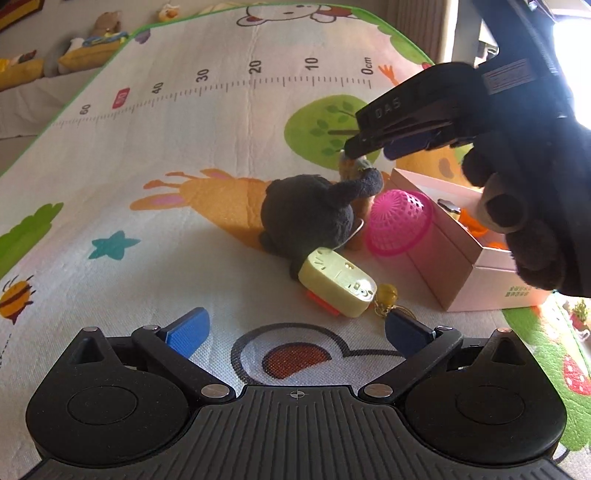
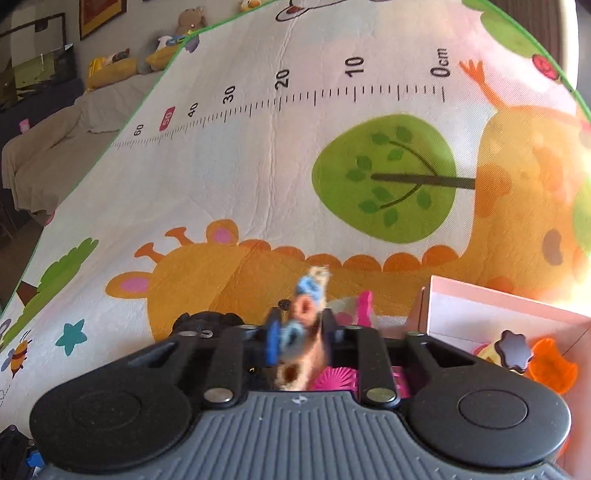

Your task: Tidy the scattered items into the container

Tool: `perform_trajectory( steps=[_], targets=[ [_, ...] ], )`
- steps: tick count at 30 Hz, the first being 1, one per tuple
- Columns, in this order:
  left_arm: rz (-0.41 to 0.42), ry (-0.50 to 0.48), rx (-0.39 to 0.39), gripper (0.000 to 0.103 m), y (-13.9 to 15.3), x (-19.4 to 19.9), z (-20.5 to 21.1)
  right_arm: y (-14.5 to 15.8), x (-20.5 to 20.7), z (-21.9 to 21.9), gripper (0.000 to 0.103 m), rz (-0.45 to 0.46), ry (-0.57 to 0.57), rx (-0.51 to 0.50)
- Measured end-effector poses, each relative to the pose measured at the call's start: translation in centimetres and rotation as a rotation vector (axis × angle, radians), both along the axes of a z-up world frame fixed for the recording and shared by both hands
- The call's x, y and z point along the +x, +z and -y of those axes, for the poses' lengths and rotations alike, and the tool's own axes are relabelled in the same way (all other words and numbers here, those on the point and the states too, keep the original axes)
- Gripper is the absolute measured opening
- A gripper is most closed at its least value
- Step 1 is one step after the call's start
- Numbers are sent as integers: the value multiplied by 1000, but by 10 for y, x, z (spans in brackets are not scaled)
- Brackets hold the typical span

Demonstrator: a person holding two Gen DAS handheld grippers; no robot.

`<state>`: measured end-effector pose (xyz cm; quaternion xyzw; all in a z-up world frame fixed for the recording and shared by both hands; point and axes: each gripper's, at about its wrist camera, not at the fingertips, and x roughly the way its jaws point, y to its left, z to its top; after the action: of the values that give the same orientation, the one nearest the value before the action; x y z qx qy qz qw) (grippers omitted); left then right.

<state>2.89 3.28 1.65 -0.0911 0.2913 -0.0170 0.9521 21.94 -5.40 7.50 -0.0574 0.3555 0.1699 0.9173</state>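
My right gripper (image 2: 301, 332) is shut on a small tan toy figure with blue parts (image 2: 308, 295), held above the mat; in the left wrist view that gripper (image 1: 354, 151) pinches the figure (image 1: 352, 168) just above a black plush toy (image 1: 310, 214). A pink box (image 1: 458, 258) stands to the right, with an orange piece (image 2: 552, 363) and a dark flower-shaped knob (image 2: 515, 349) inside. A pink mesh basket (image 1: 399, 223) lies on its side against the box. A pale yellow toy (image 1: 338, 282) with a keychain (image 1: 386, 297) lies nearer. My left gripper (image 1: 293, 334) is open and empty, low over the mat.
A printed play mat (image 1: 207, 155) with a ruler strip covers the floor. Beyond its far left edge are yellow cushions (image 1: 88, 51) and plush toys (image 2: 190, 20). A grey covered sofa (image 2: 51, 136) is at the far left.
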Motion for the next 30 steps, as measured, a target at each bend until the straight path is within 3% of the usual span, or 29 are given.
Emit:
perform_trajectory(
  steps=[3, 6, 11, 16, 21, 23, 25, 27, 30],
  targets=[
    [-9, 3, -12, 103, -1, 1, -2, 17, -21, 10, 10, 60, 21, 7],
    [-15, 4, -9, 103, -1, 1, -2, 52, -56, 33, 10, 140, 39, 47],
    [-32, 6, -7, 103, 0, 2, -3, 81, -123, 82, 10, 157, 88, 125],
    [-55, 10, 7, 103, -1, 5, -1, 48, -168, 118, 10, 21, 69, 208],
    [-65, 9, 24, 103, -1, 6, 2, -7, -189, 160, 11, -134, -60, 318],
    [-64, 10, 20, 103, -1, 6, 2, -22, -199, 176, 17, -133, -122, 320],
    [-64, 10, 20, 103, -1, 6, 2, -31, -209, 186, 49, -112, -187, 282],
    [-69, 11, 34, 103, -1, 6, 3, -38, -218, 193, 70, -73, -246, 237],
    [-84, 27, 88, 103, -1, 8, 10, -44, -232, 191, 72, 7, -278, 151]
  ],
)
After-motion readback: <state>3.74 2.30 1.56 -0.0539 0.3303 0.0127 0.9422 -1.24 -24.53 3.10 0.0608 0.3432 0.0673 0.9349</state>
